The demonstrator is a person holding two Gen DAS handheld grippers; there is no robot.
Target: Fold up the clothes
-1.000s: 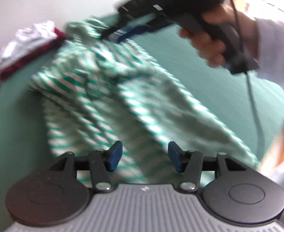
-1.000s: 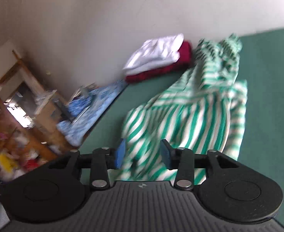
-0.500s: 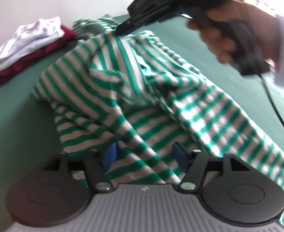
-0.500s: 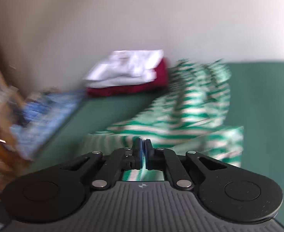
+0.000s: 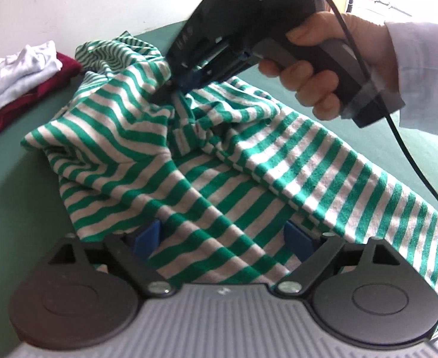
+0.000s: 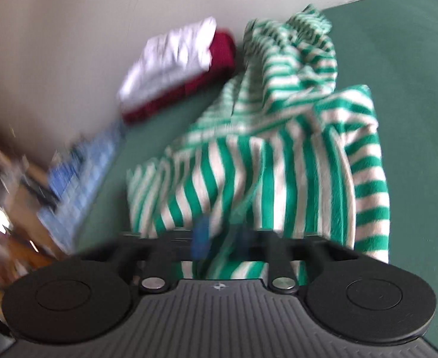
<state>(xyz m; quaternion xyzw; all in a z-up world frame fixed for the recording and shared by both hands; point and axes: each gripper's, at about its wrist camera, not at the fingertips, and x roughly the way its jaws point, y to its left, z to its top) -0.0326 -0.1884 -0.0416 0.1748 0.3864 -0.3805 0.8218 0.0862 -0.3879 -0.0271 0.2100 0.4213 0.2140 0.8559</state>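
Left wrist view: the left hand-held gripper (image 5: 220, 235) sits low over a green-and-white striped garment (image 5: 189, 161) that lies crumpled on a green table (image 5: 7, 197). Its blue pads (image 5: 147, 235) stand wide apart and its jaws are opening, with a stretch of the striped cloth lying between them but not pinched. Farther up the cloth, the right hand-held gripper (image 5: 174, 85) is held by a hand (image 5: 314, 71) in a pale sleeve (image 5: 421, 71); its blue-tipped fingers are together, clamped on a raised bunch of the striped garment near its upper part, so the cloth peaks there and falls away in folds on both sides. A black cable (image 5: 409, 155) hangs from its handle. At the left edge a folded stack sits against the wall (image 5: 69, 6): a white garment (image 5: 16, 71) on top of a dark red one (image 5: 25, 101), just beside the striped cloth's far end. Right wrist view is blurred, with the striped garment (image 6: 278, 164) filling the middle and the same stack (image 6: 174, 68) beyond it; the pads there smear too much to read on their own.
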